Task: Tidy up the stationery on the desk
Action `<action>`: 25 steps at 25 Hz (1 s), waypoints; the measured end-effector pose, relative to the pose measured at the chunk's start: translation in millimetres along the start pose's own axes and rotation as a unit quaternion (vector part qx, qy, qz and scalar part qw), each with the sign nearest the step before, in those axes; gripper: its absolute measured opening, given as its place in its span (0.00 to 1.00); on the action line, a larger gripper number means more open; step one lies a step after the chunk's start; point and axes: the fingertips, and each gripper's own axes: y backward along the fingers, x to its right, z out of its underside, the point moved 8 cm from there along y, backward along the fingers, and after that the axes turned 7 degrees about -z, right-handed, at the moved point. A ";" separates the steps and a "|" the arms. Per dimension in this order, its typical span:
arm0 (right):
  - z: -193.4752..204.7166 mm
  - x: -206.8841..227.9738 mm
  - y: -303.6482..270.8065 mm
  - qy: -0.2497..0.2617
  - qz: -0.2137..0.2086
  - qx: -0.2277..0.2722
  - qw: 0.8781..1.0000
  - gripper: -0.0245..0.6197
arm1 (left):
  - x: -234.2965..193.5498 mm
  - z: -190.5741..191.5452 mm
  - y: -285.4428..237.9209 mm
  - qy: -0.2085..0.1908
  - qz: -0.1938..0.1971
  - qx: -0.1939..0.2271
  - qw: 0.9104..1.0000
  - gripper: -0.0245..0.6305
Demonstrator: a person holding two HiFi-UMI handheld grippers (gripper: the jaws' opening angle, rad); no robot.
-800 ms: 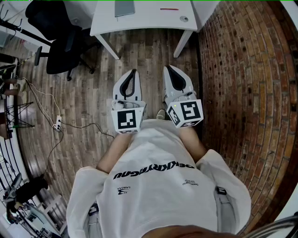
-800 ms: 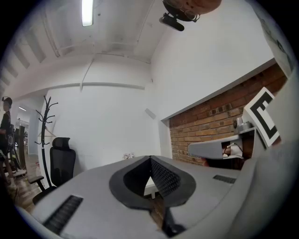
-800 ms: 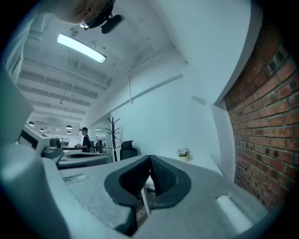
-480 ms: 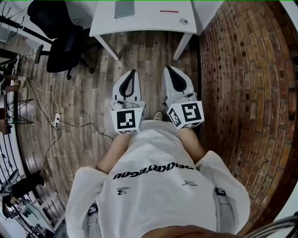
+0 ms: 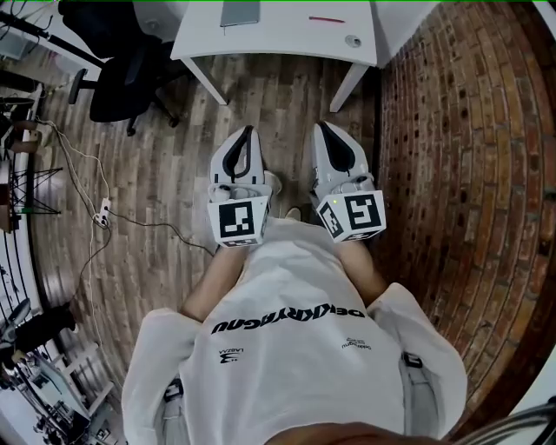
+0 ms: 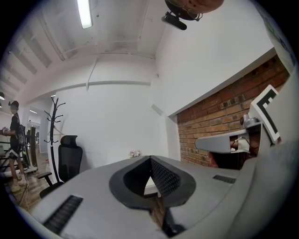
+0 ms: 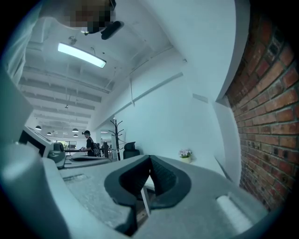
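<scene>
A white desk (image 5: 287, 39) stands ahead at the top of the head view. On it lie a grey flat notebook (image 5: 240, 12), a red pen (image 5: 327, 17) and a small round grey object (image 5: 352, 40). My left gripper (image 5: 246, 132) and right gripper (image 5: 323, 127) are held side by side at waist height, level, pointing at the desk and well short of it. Both are shut with nothing between the jaws. In the left gripper view the left gripper (image 6: 150, 158) has its pads meeting; the right gripper (image 7: 149, 158) looks the same in its own view.
A black office chair (image 5: 122, 78) stands left of the desk. A brick wall (image 5: 460, 174) runs along the right. Cables and a power strip (image 5: 102, 211) lie on the wooden floor at left. A coat rack (image 6: 53, 116) and a distant person (image 6: 14, 140) are at far left.
The desk has slid slightly right and nearer in the head view, and a shoe now shows on the floor between the grippers. Both grippers stay shut and side by side.
</scene>
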 end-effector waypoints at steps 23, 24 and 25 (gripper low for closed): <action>9.7 106.4 -296.5 0.001 0.016 -0.035 0.999 0.03 | -124.1 25.1 -293.0 0.035 0.025 -0.021 0.999 0.03; 7.1 109.6 -315.2 -0.003 0.019 -0.038 0.999 0.03 | -136.4 23.9 -311.3 0.037 0.028 -0.023 0.999 0.03; 3.8 113.3 -333.3 -0.003 0.022 -0.041 0.999 0.03 | -148.0 22.5 -329.3 0.038 0.030 -0.025 0.999 0.03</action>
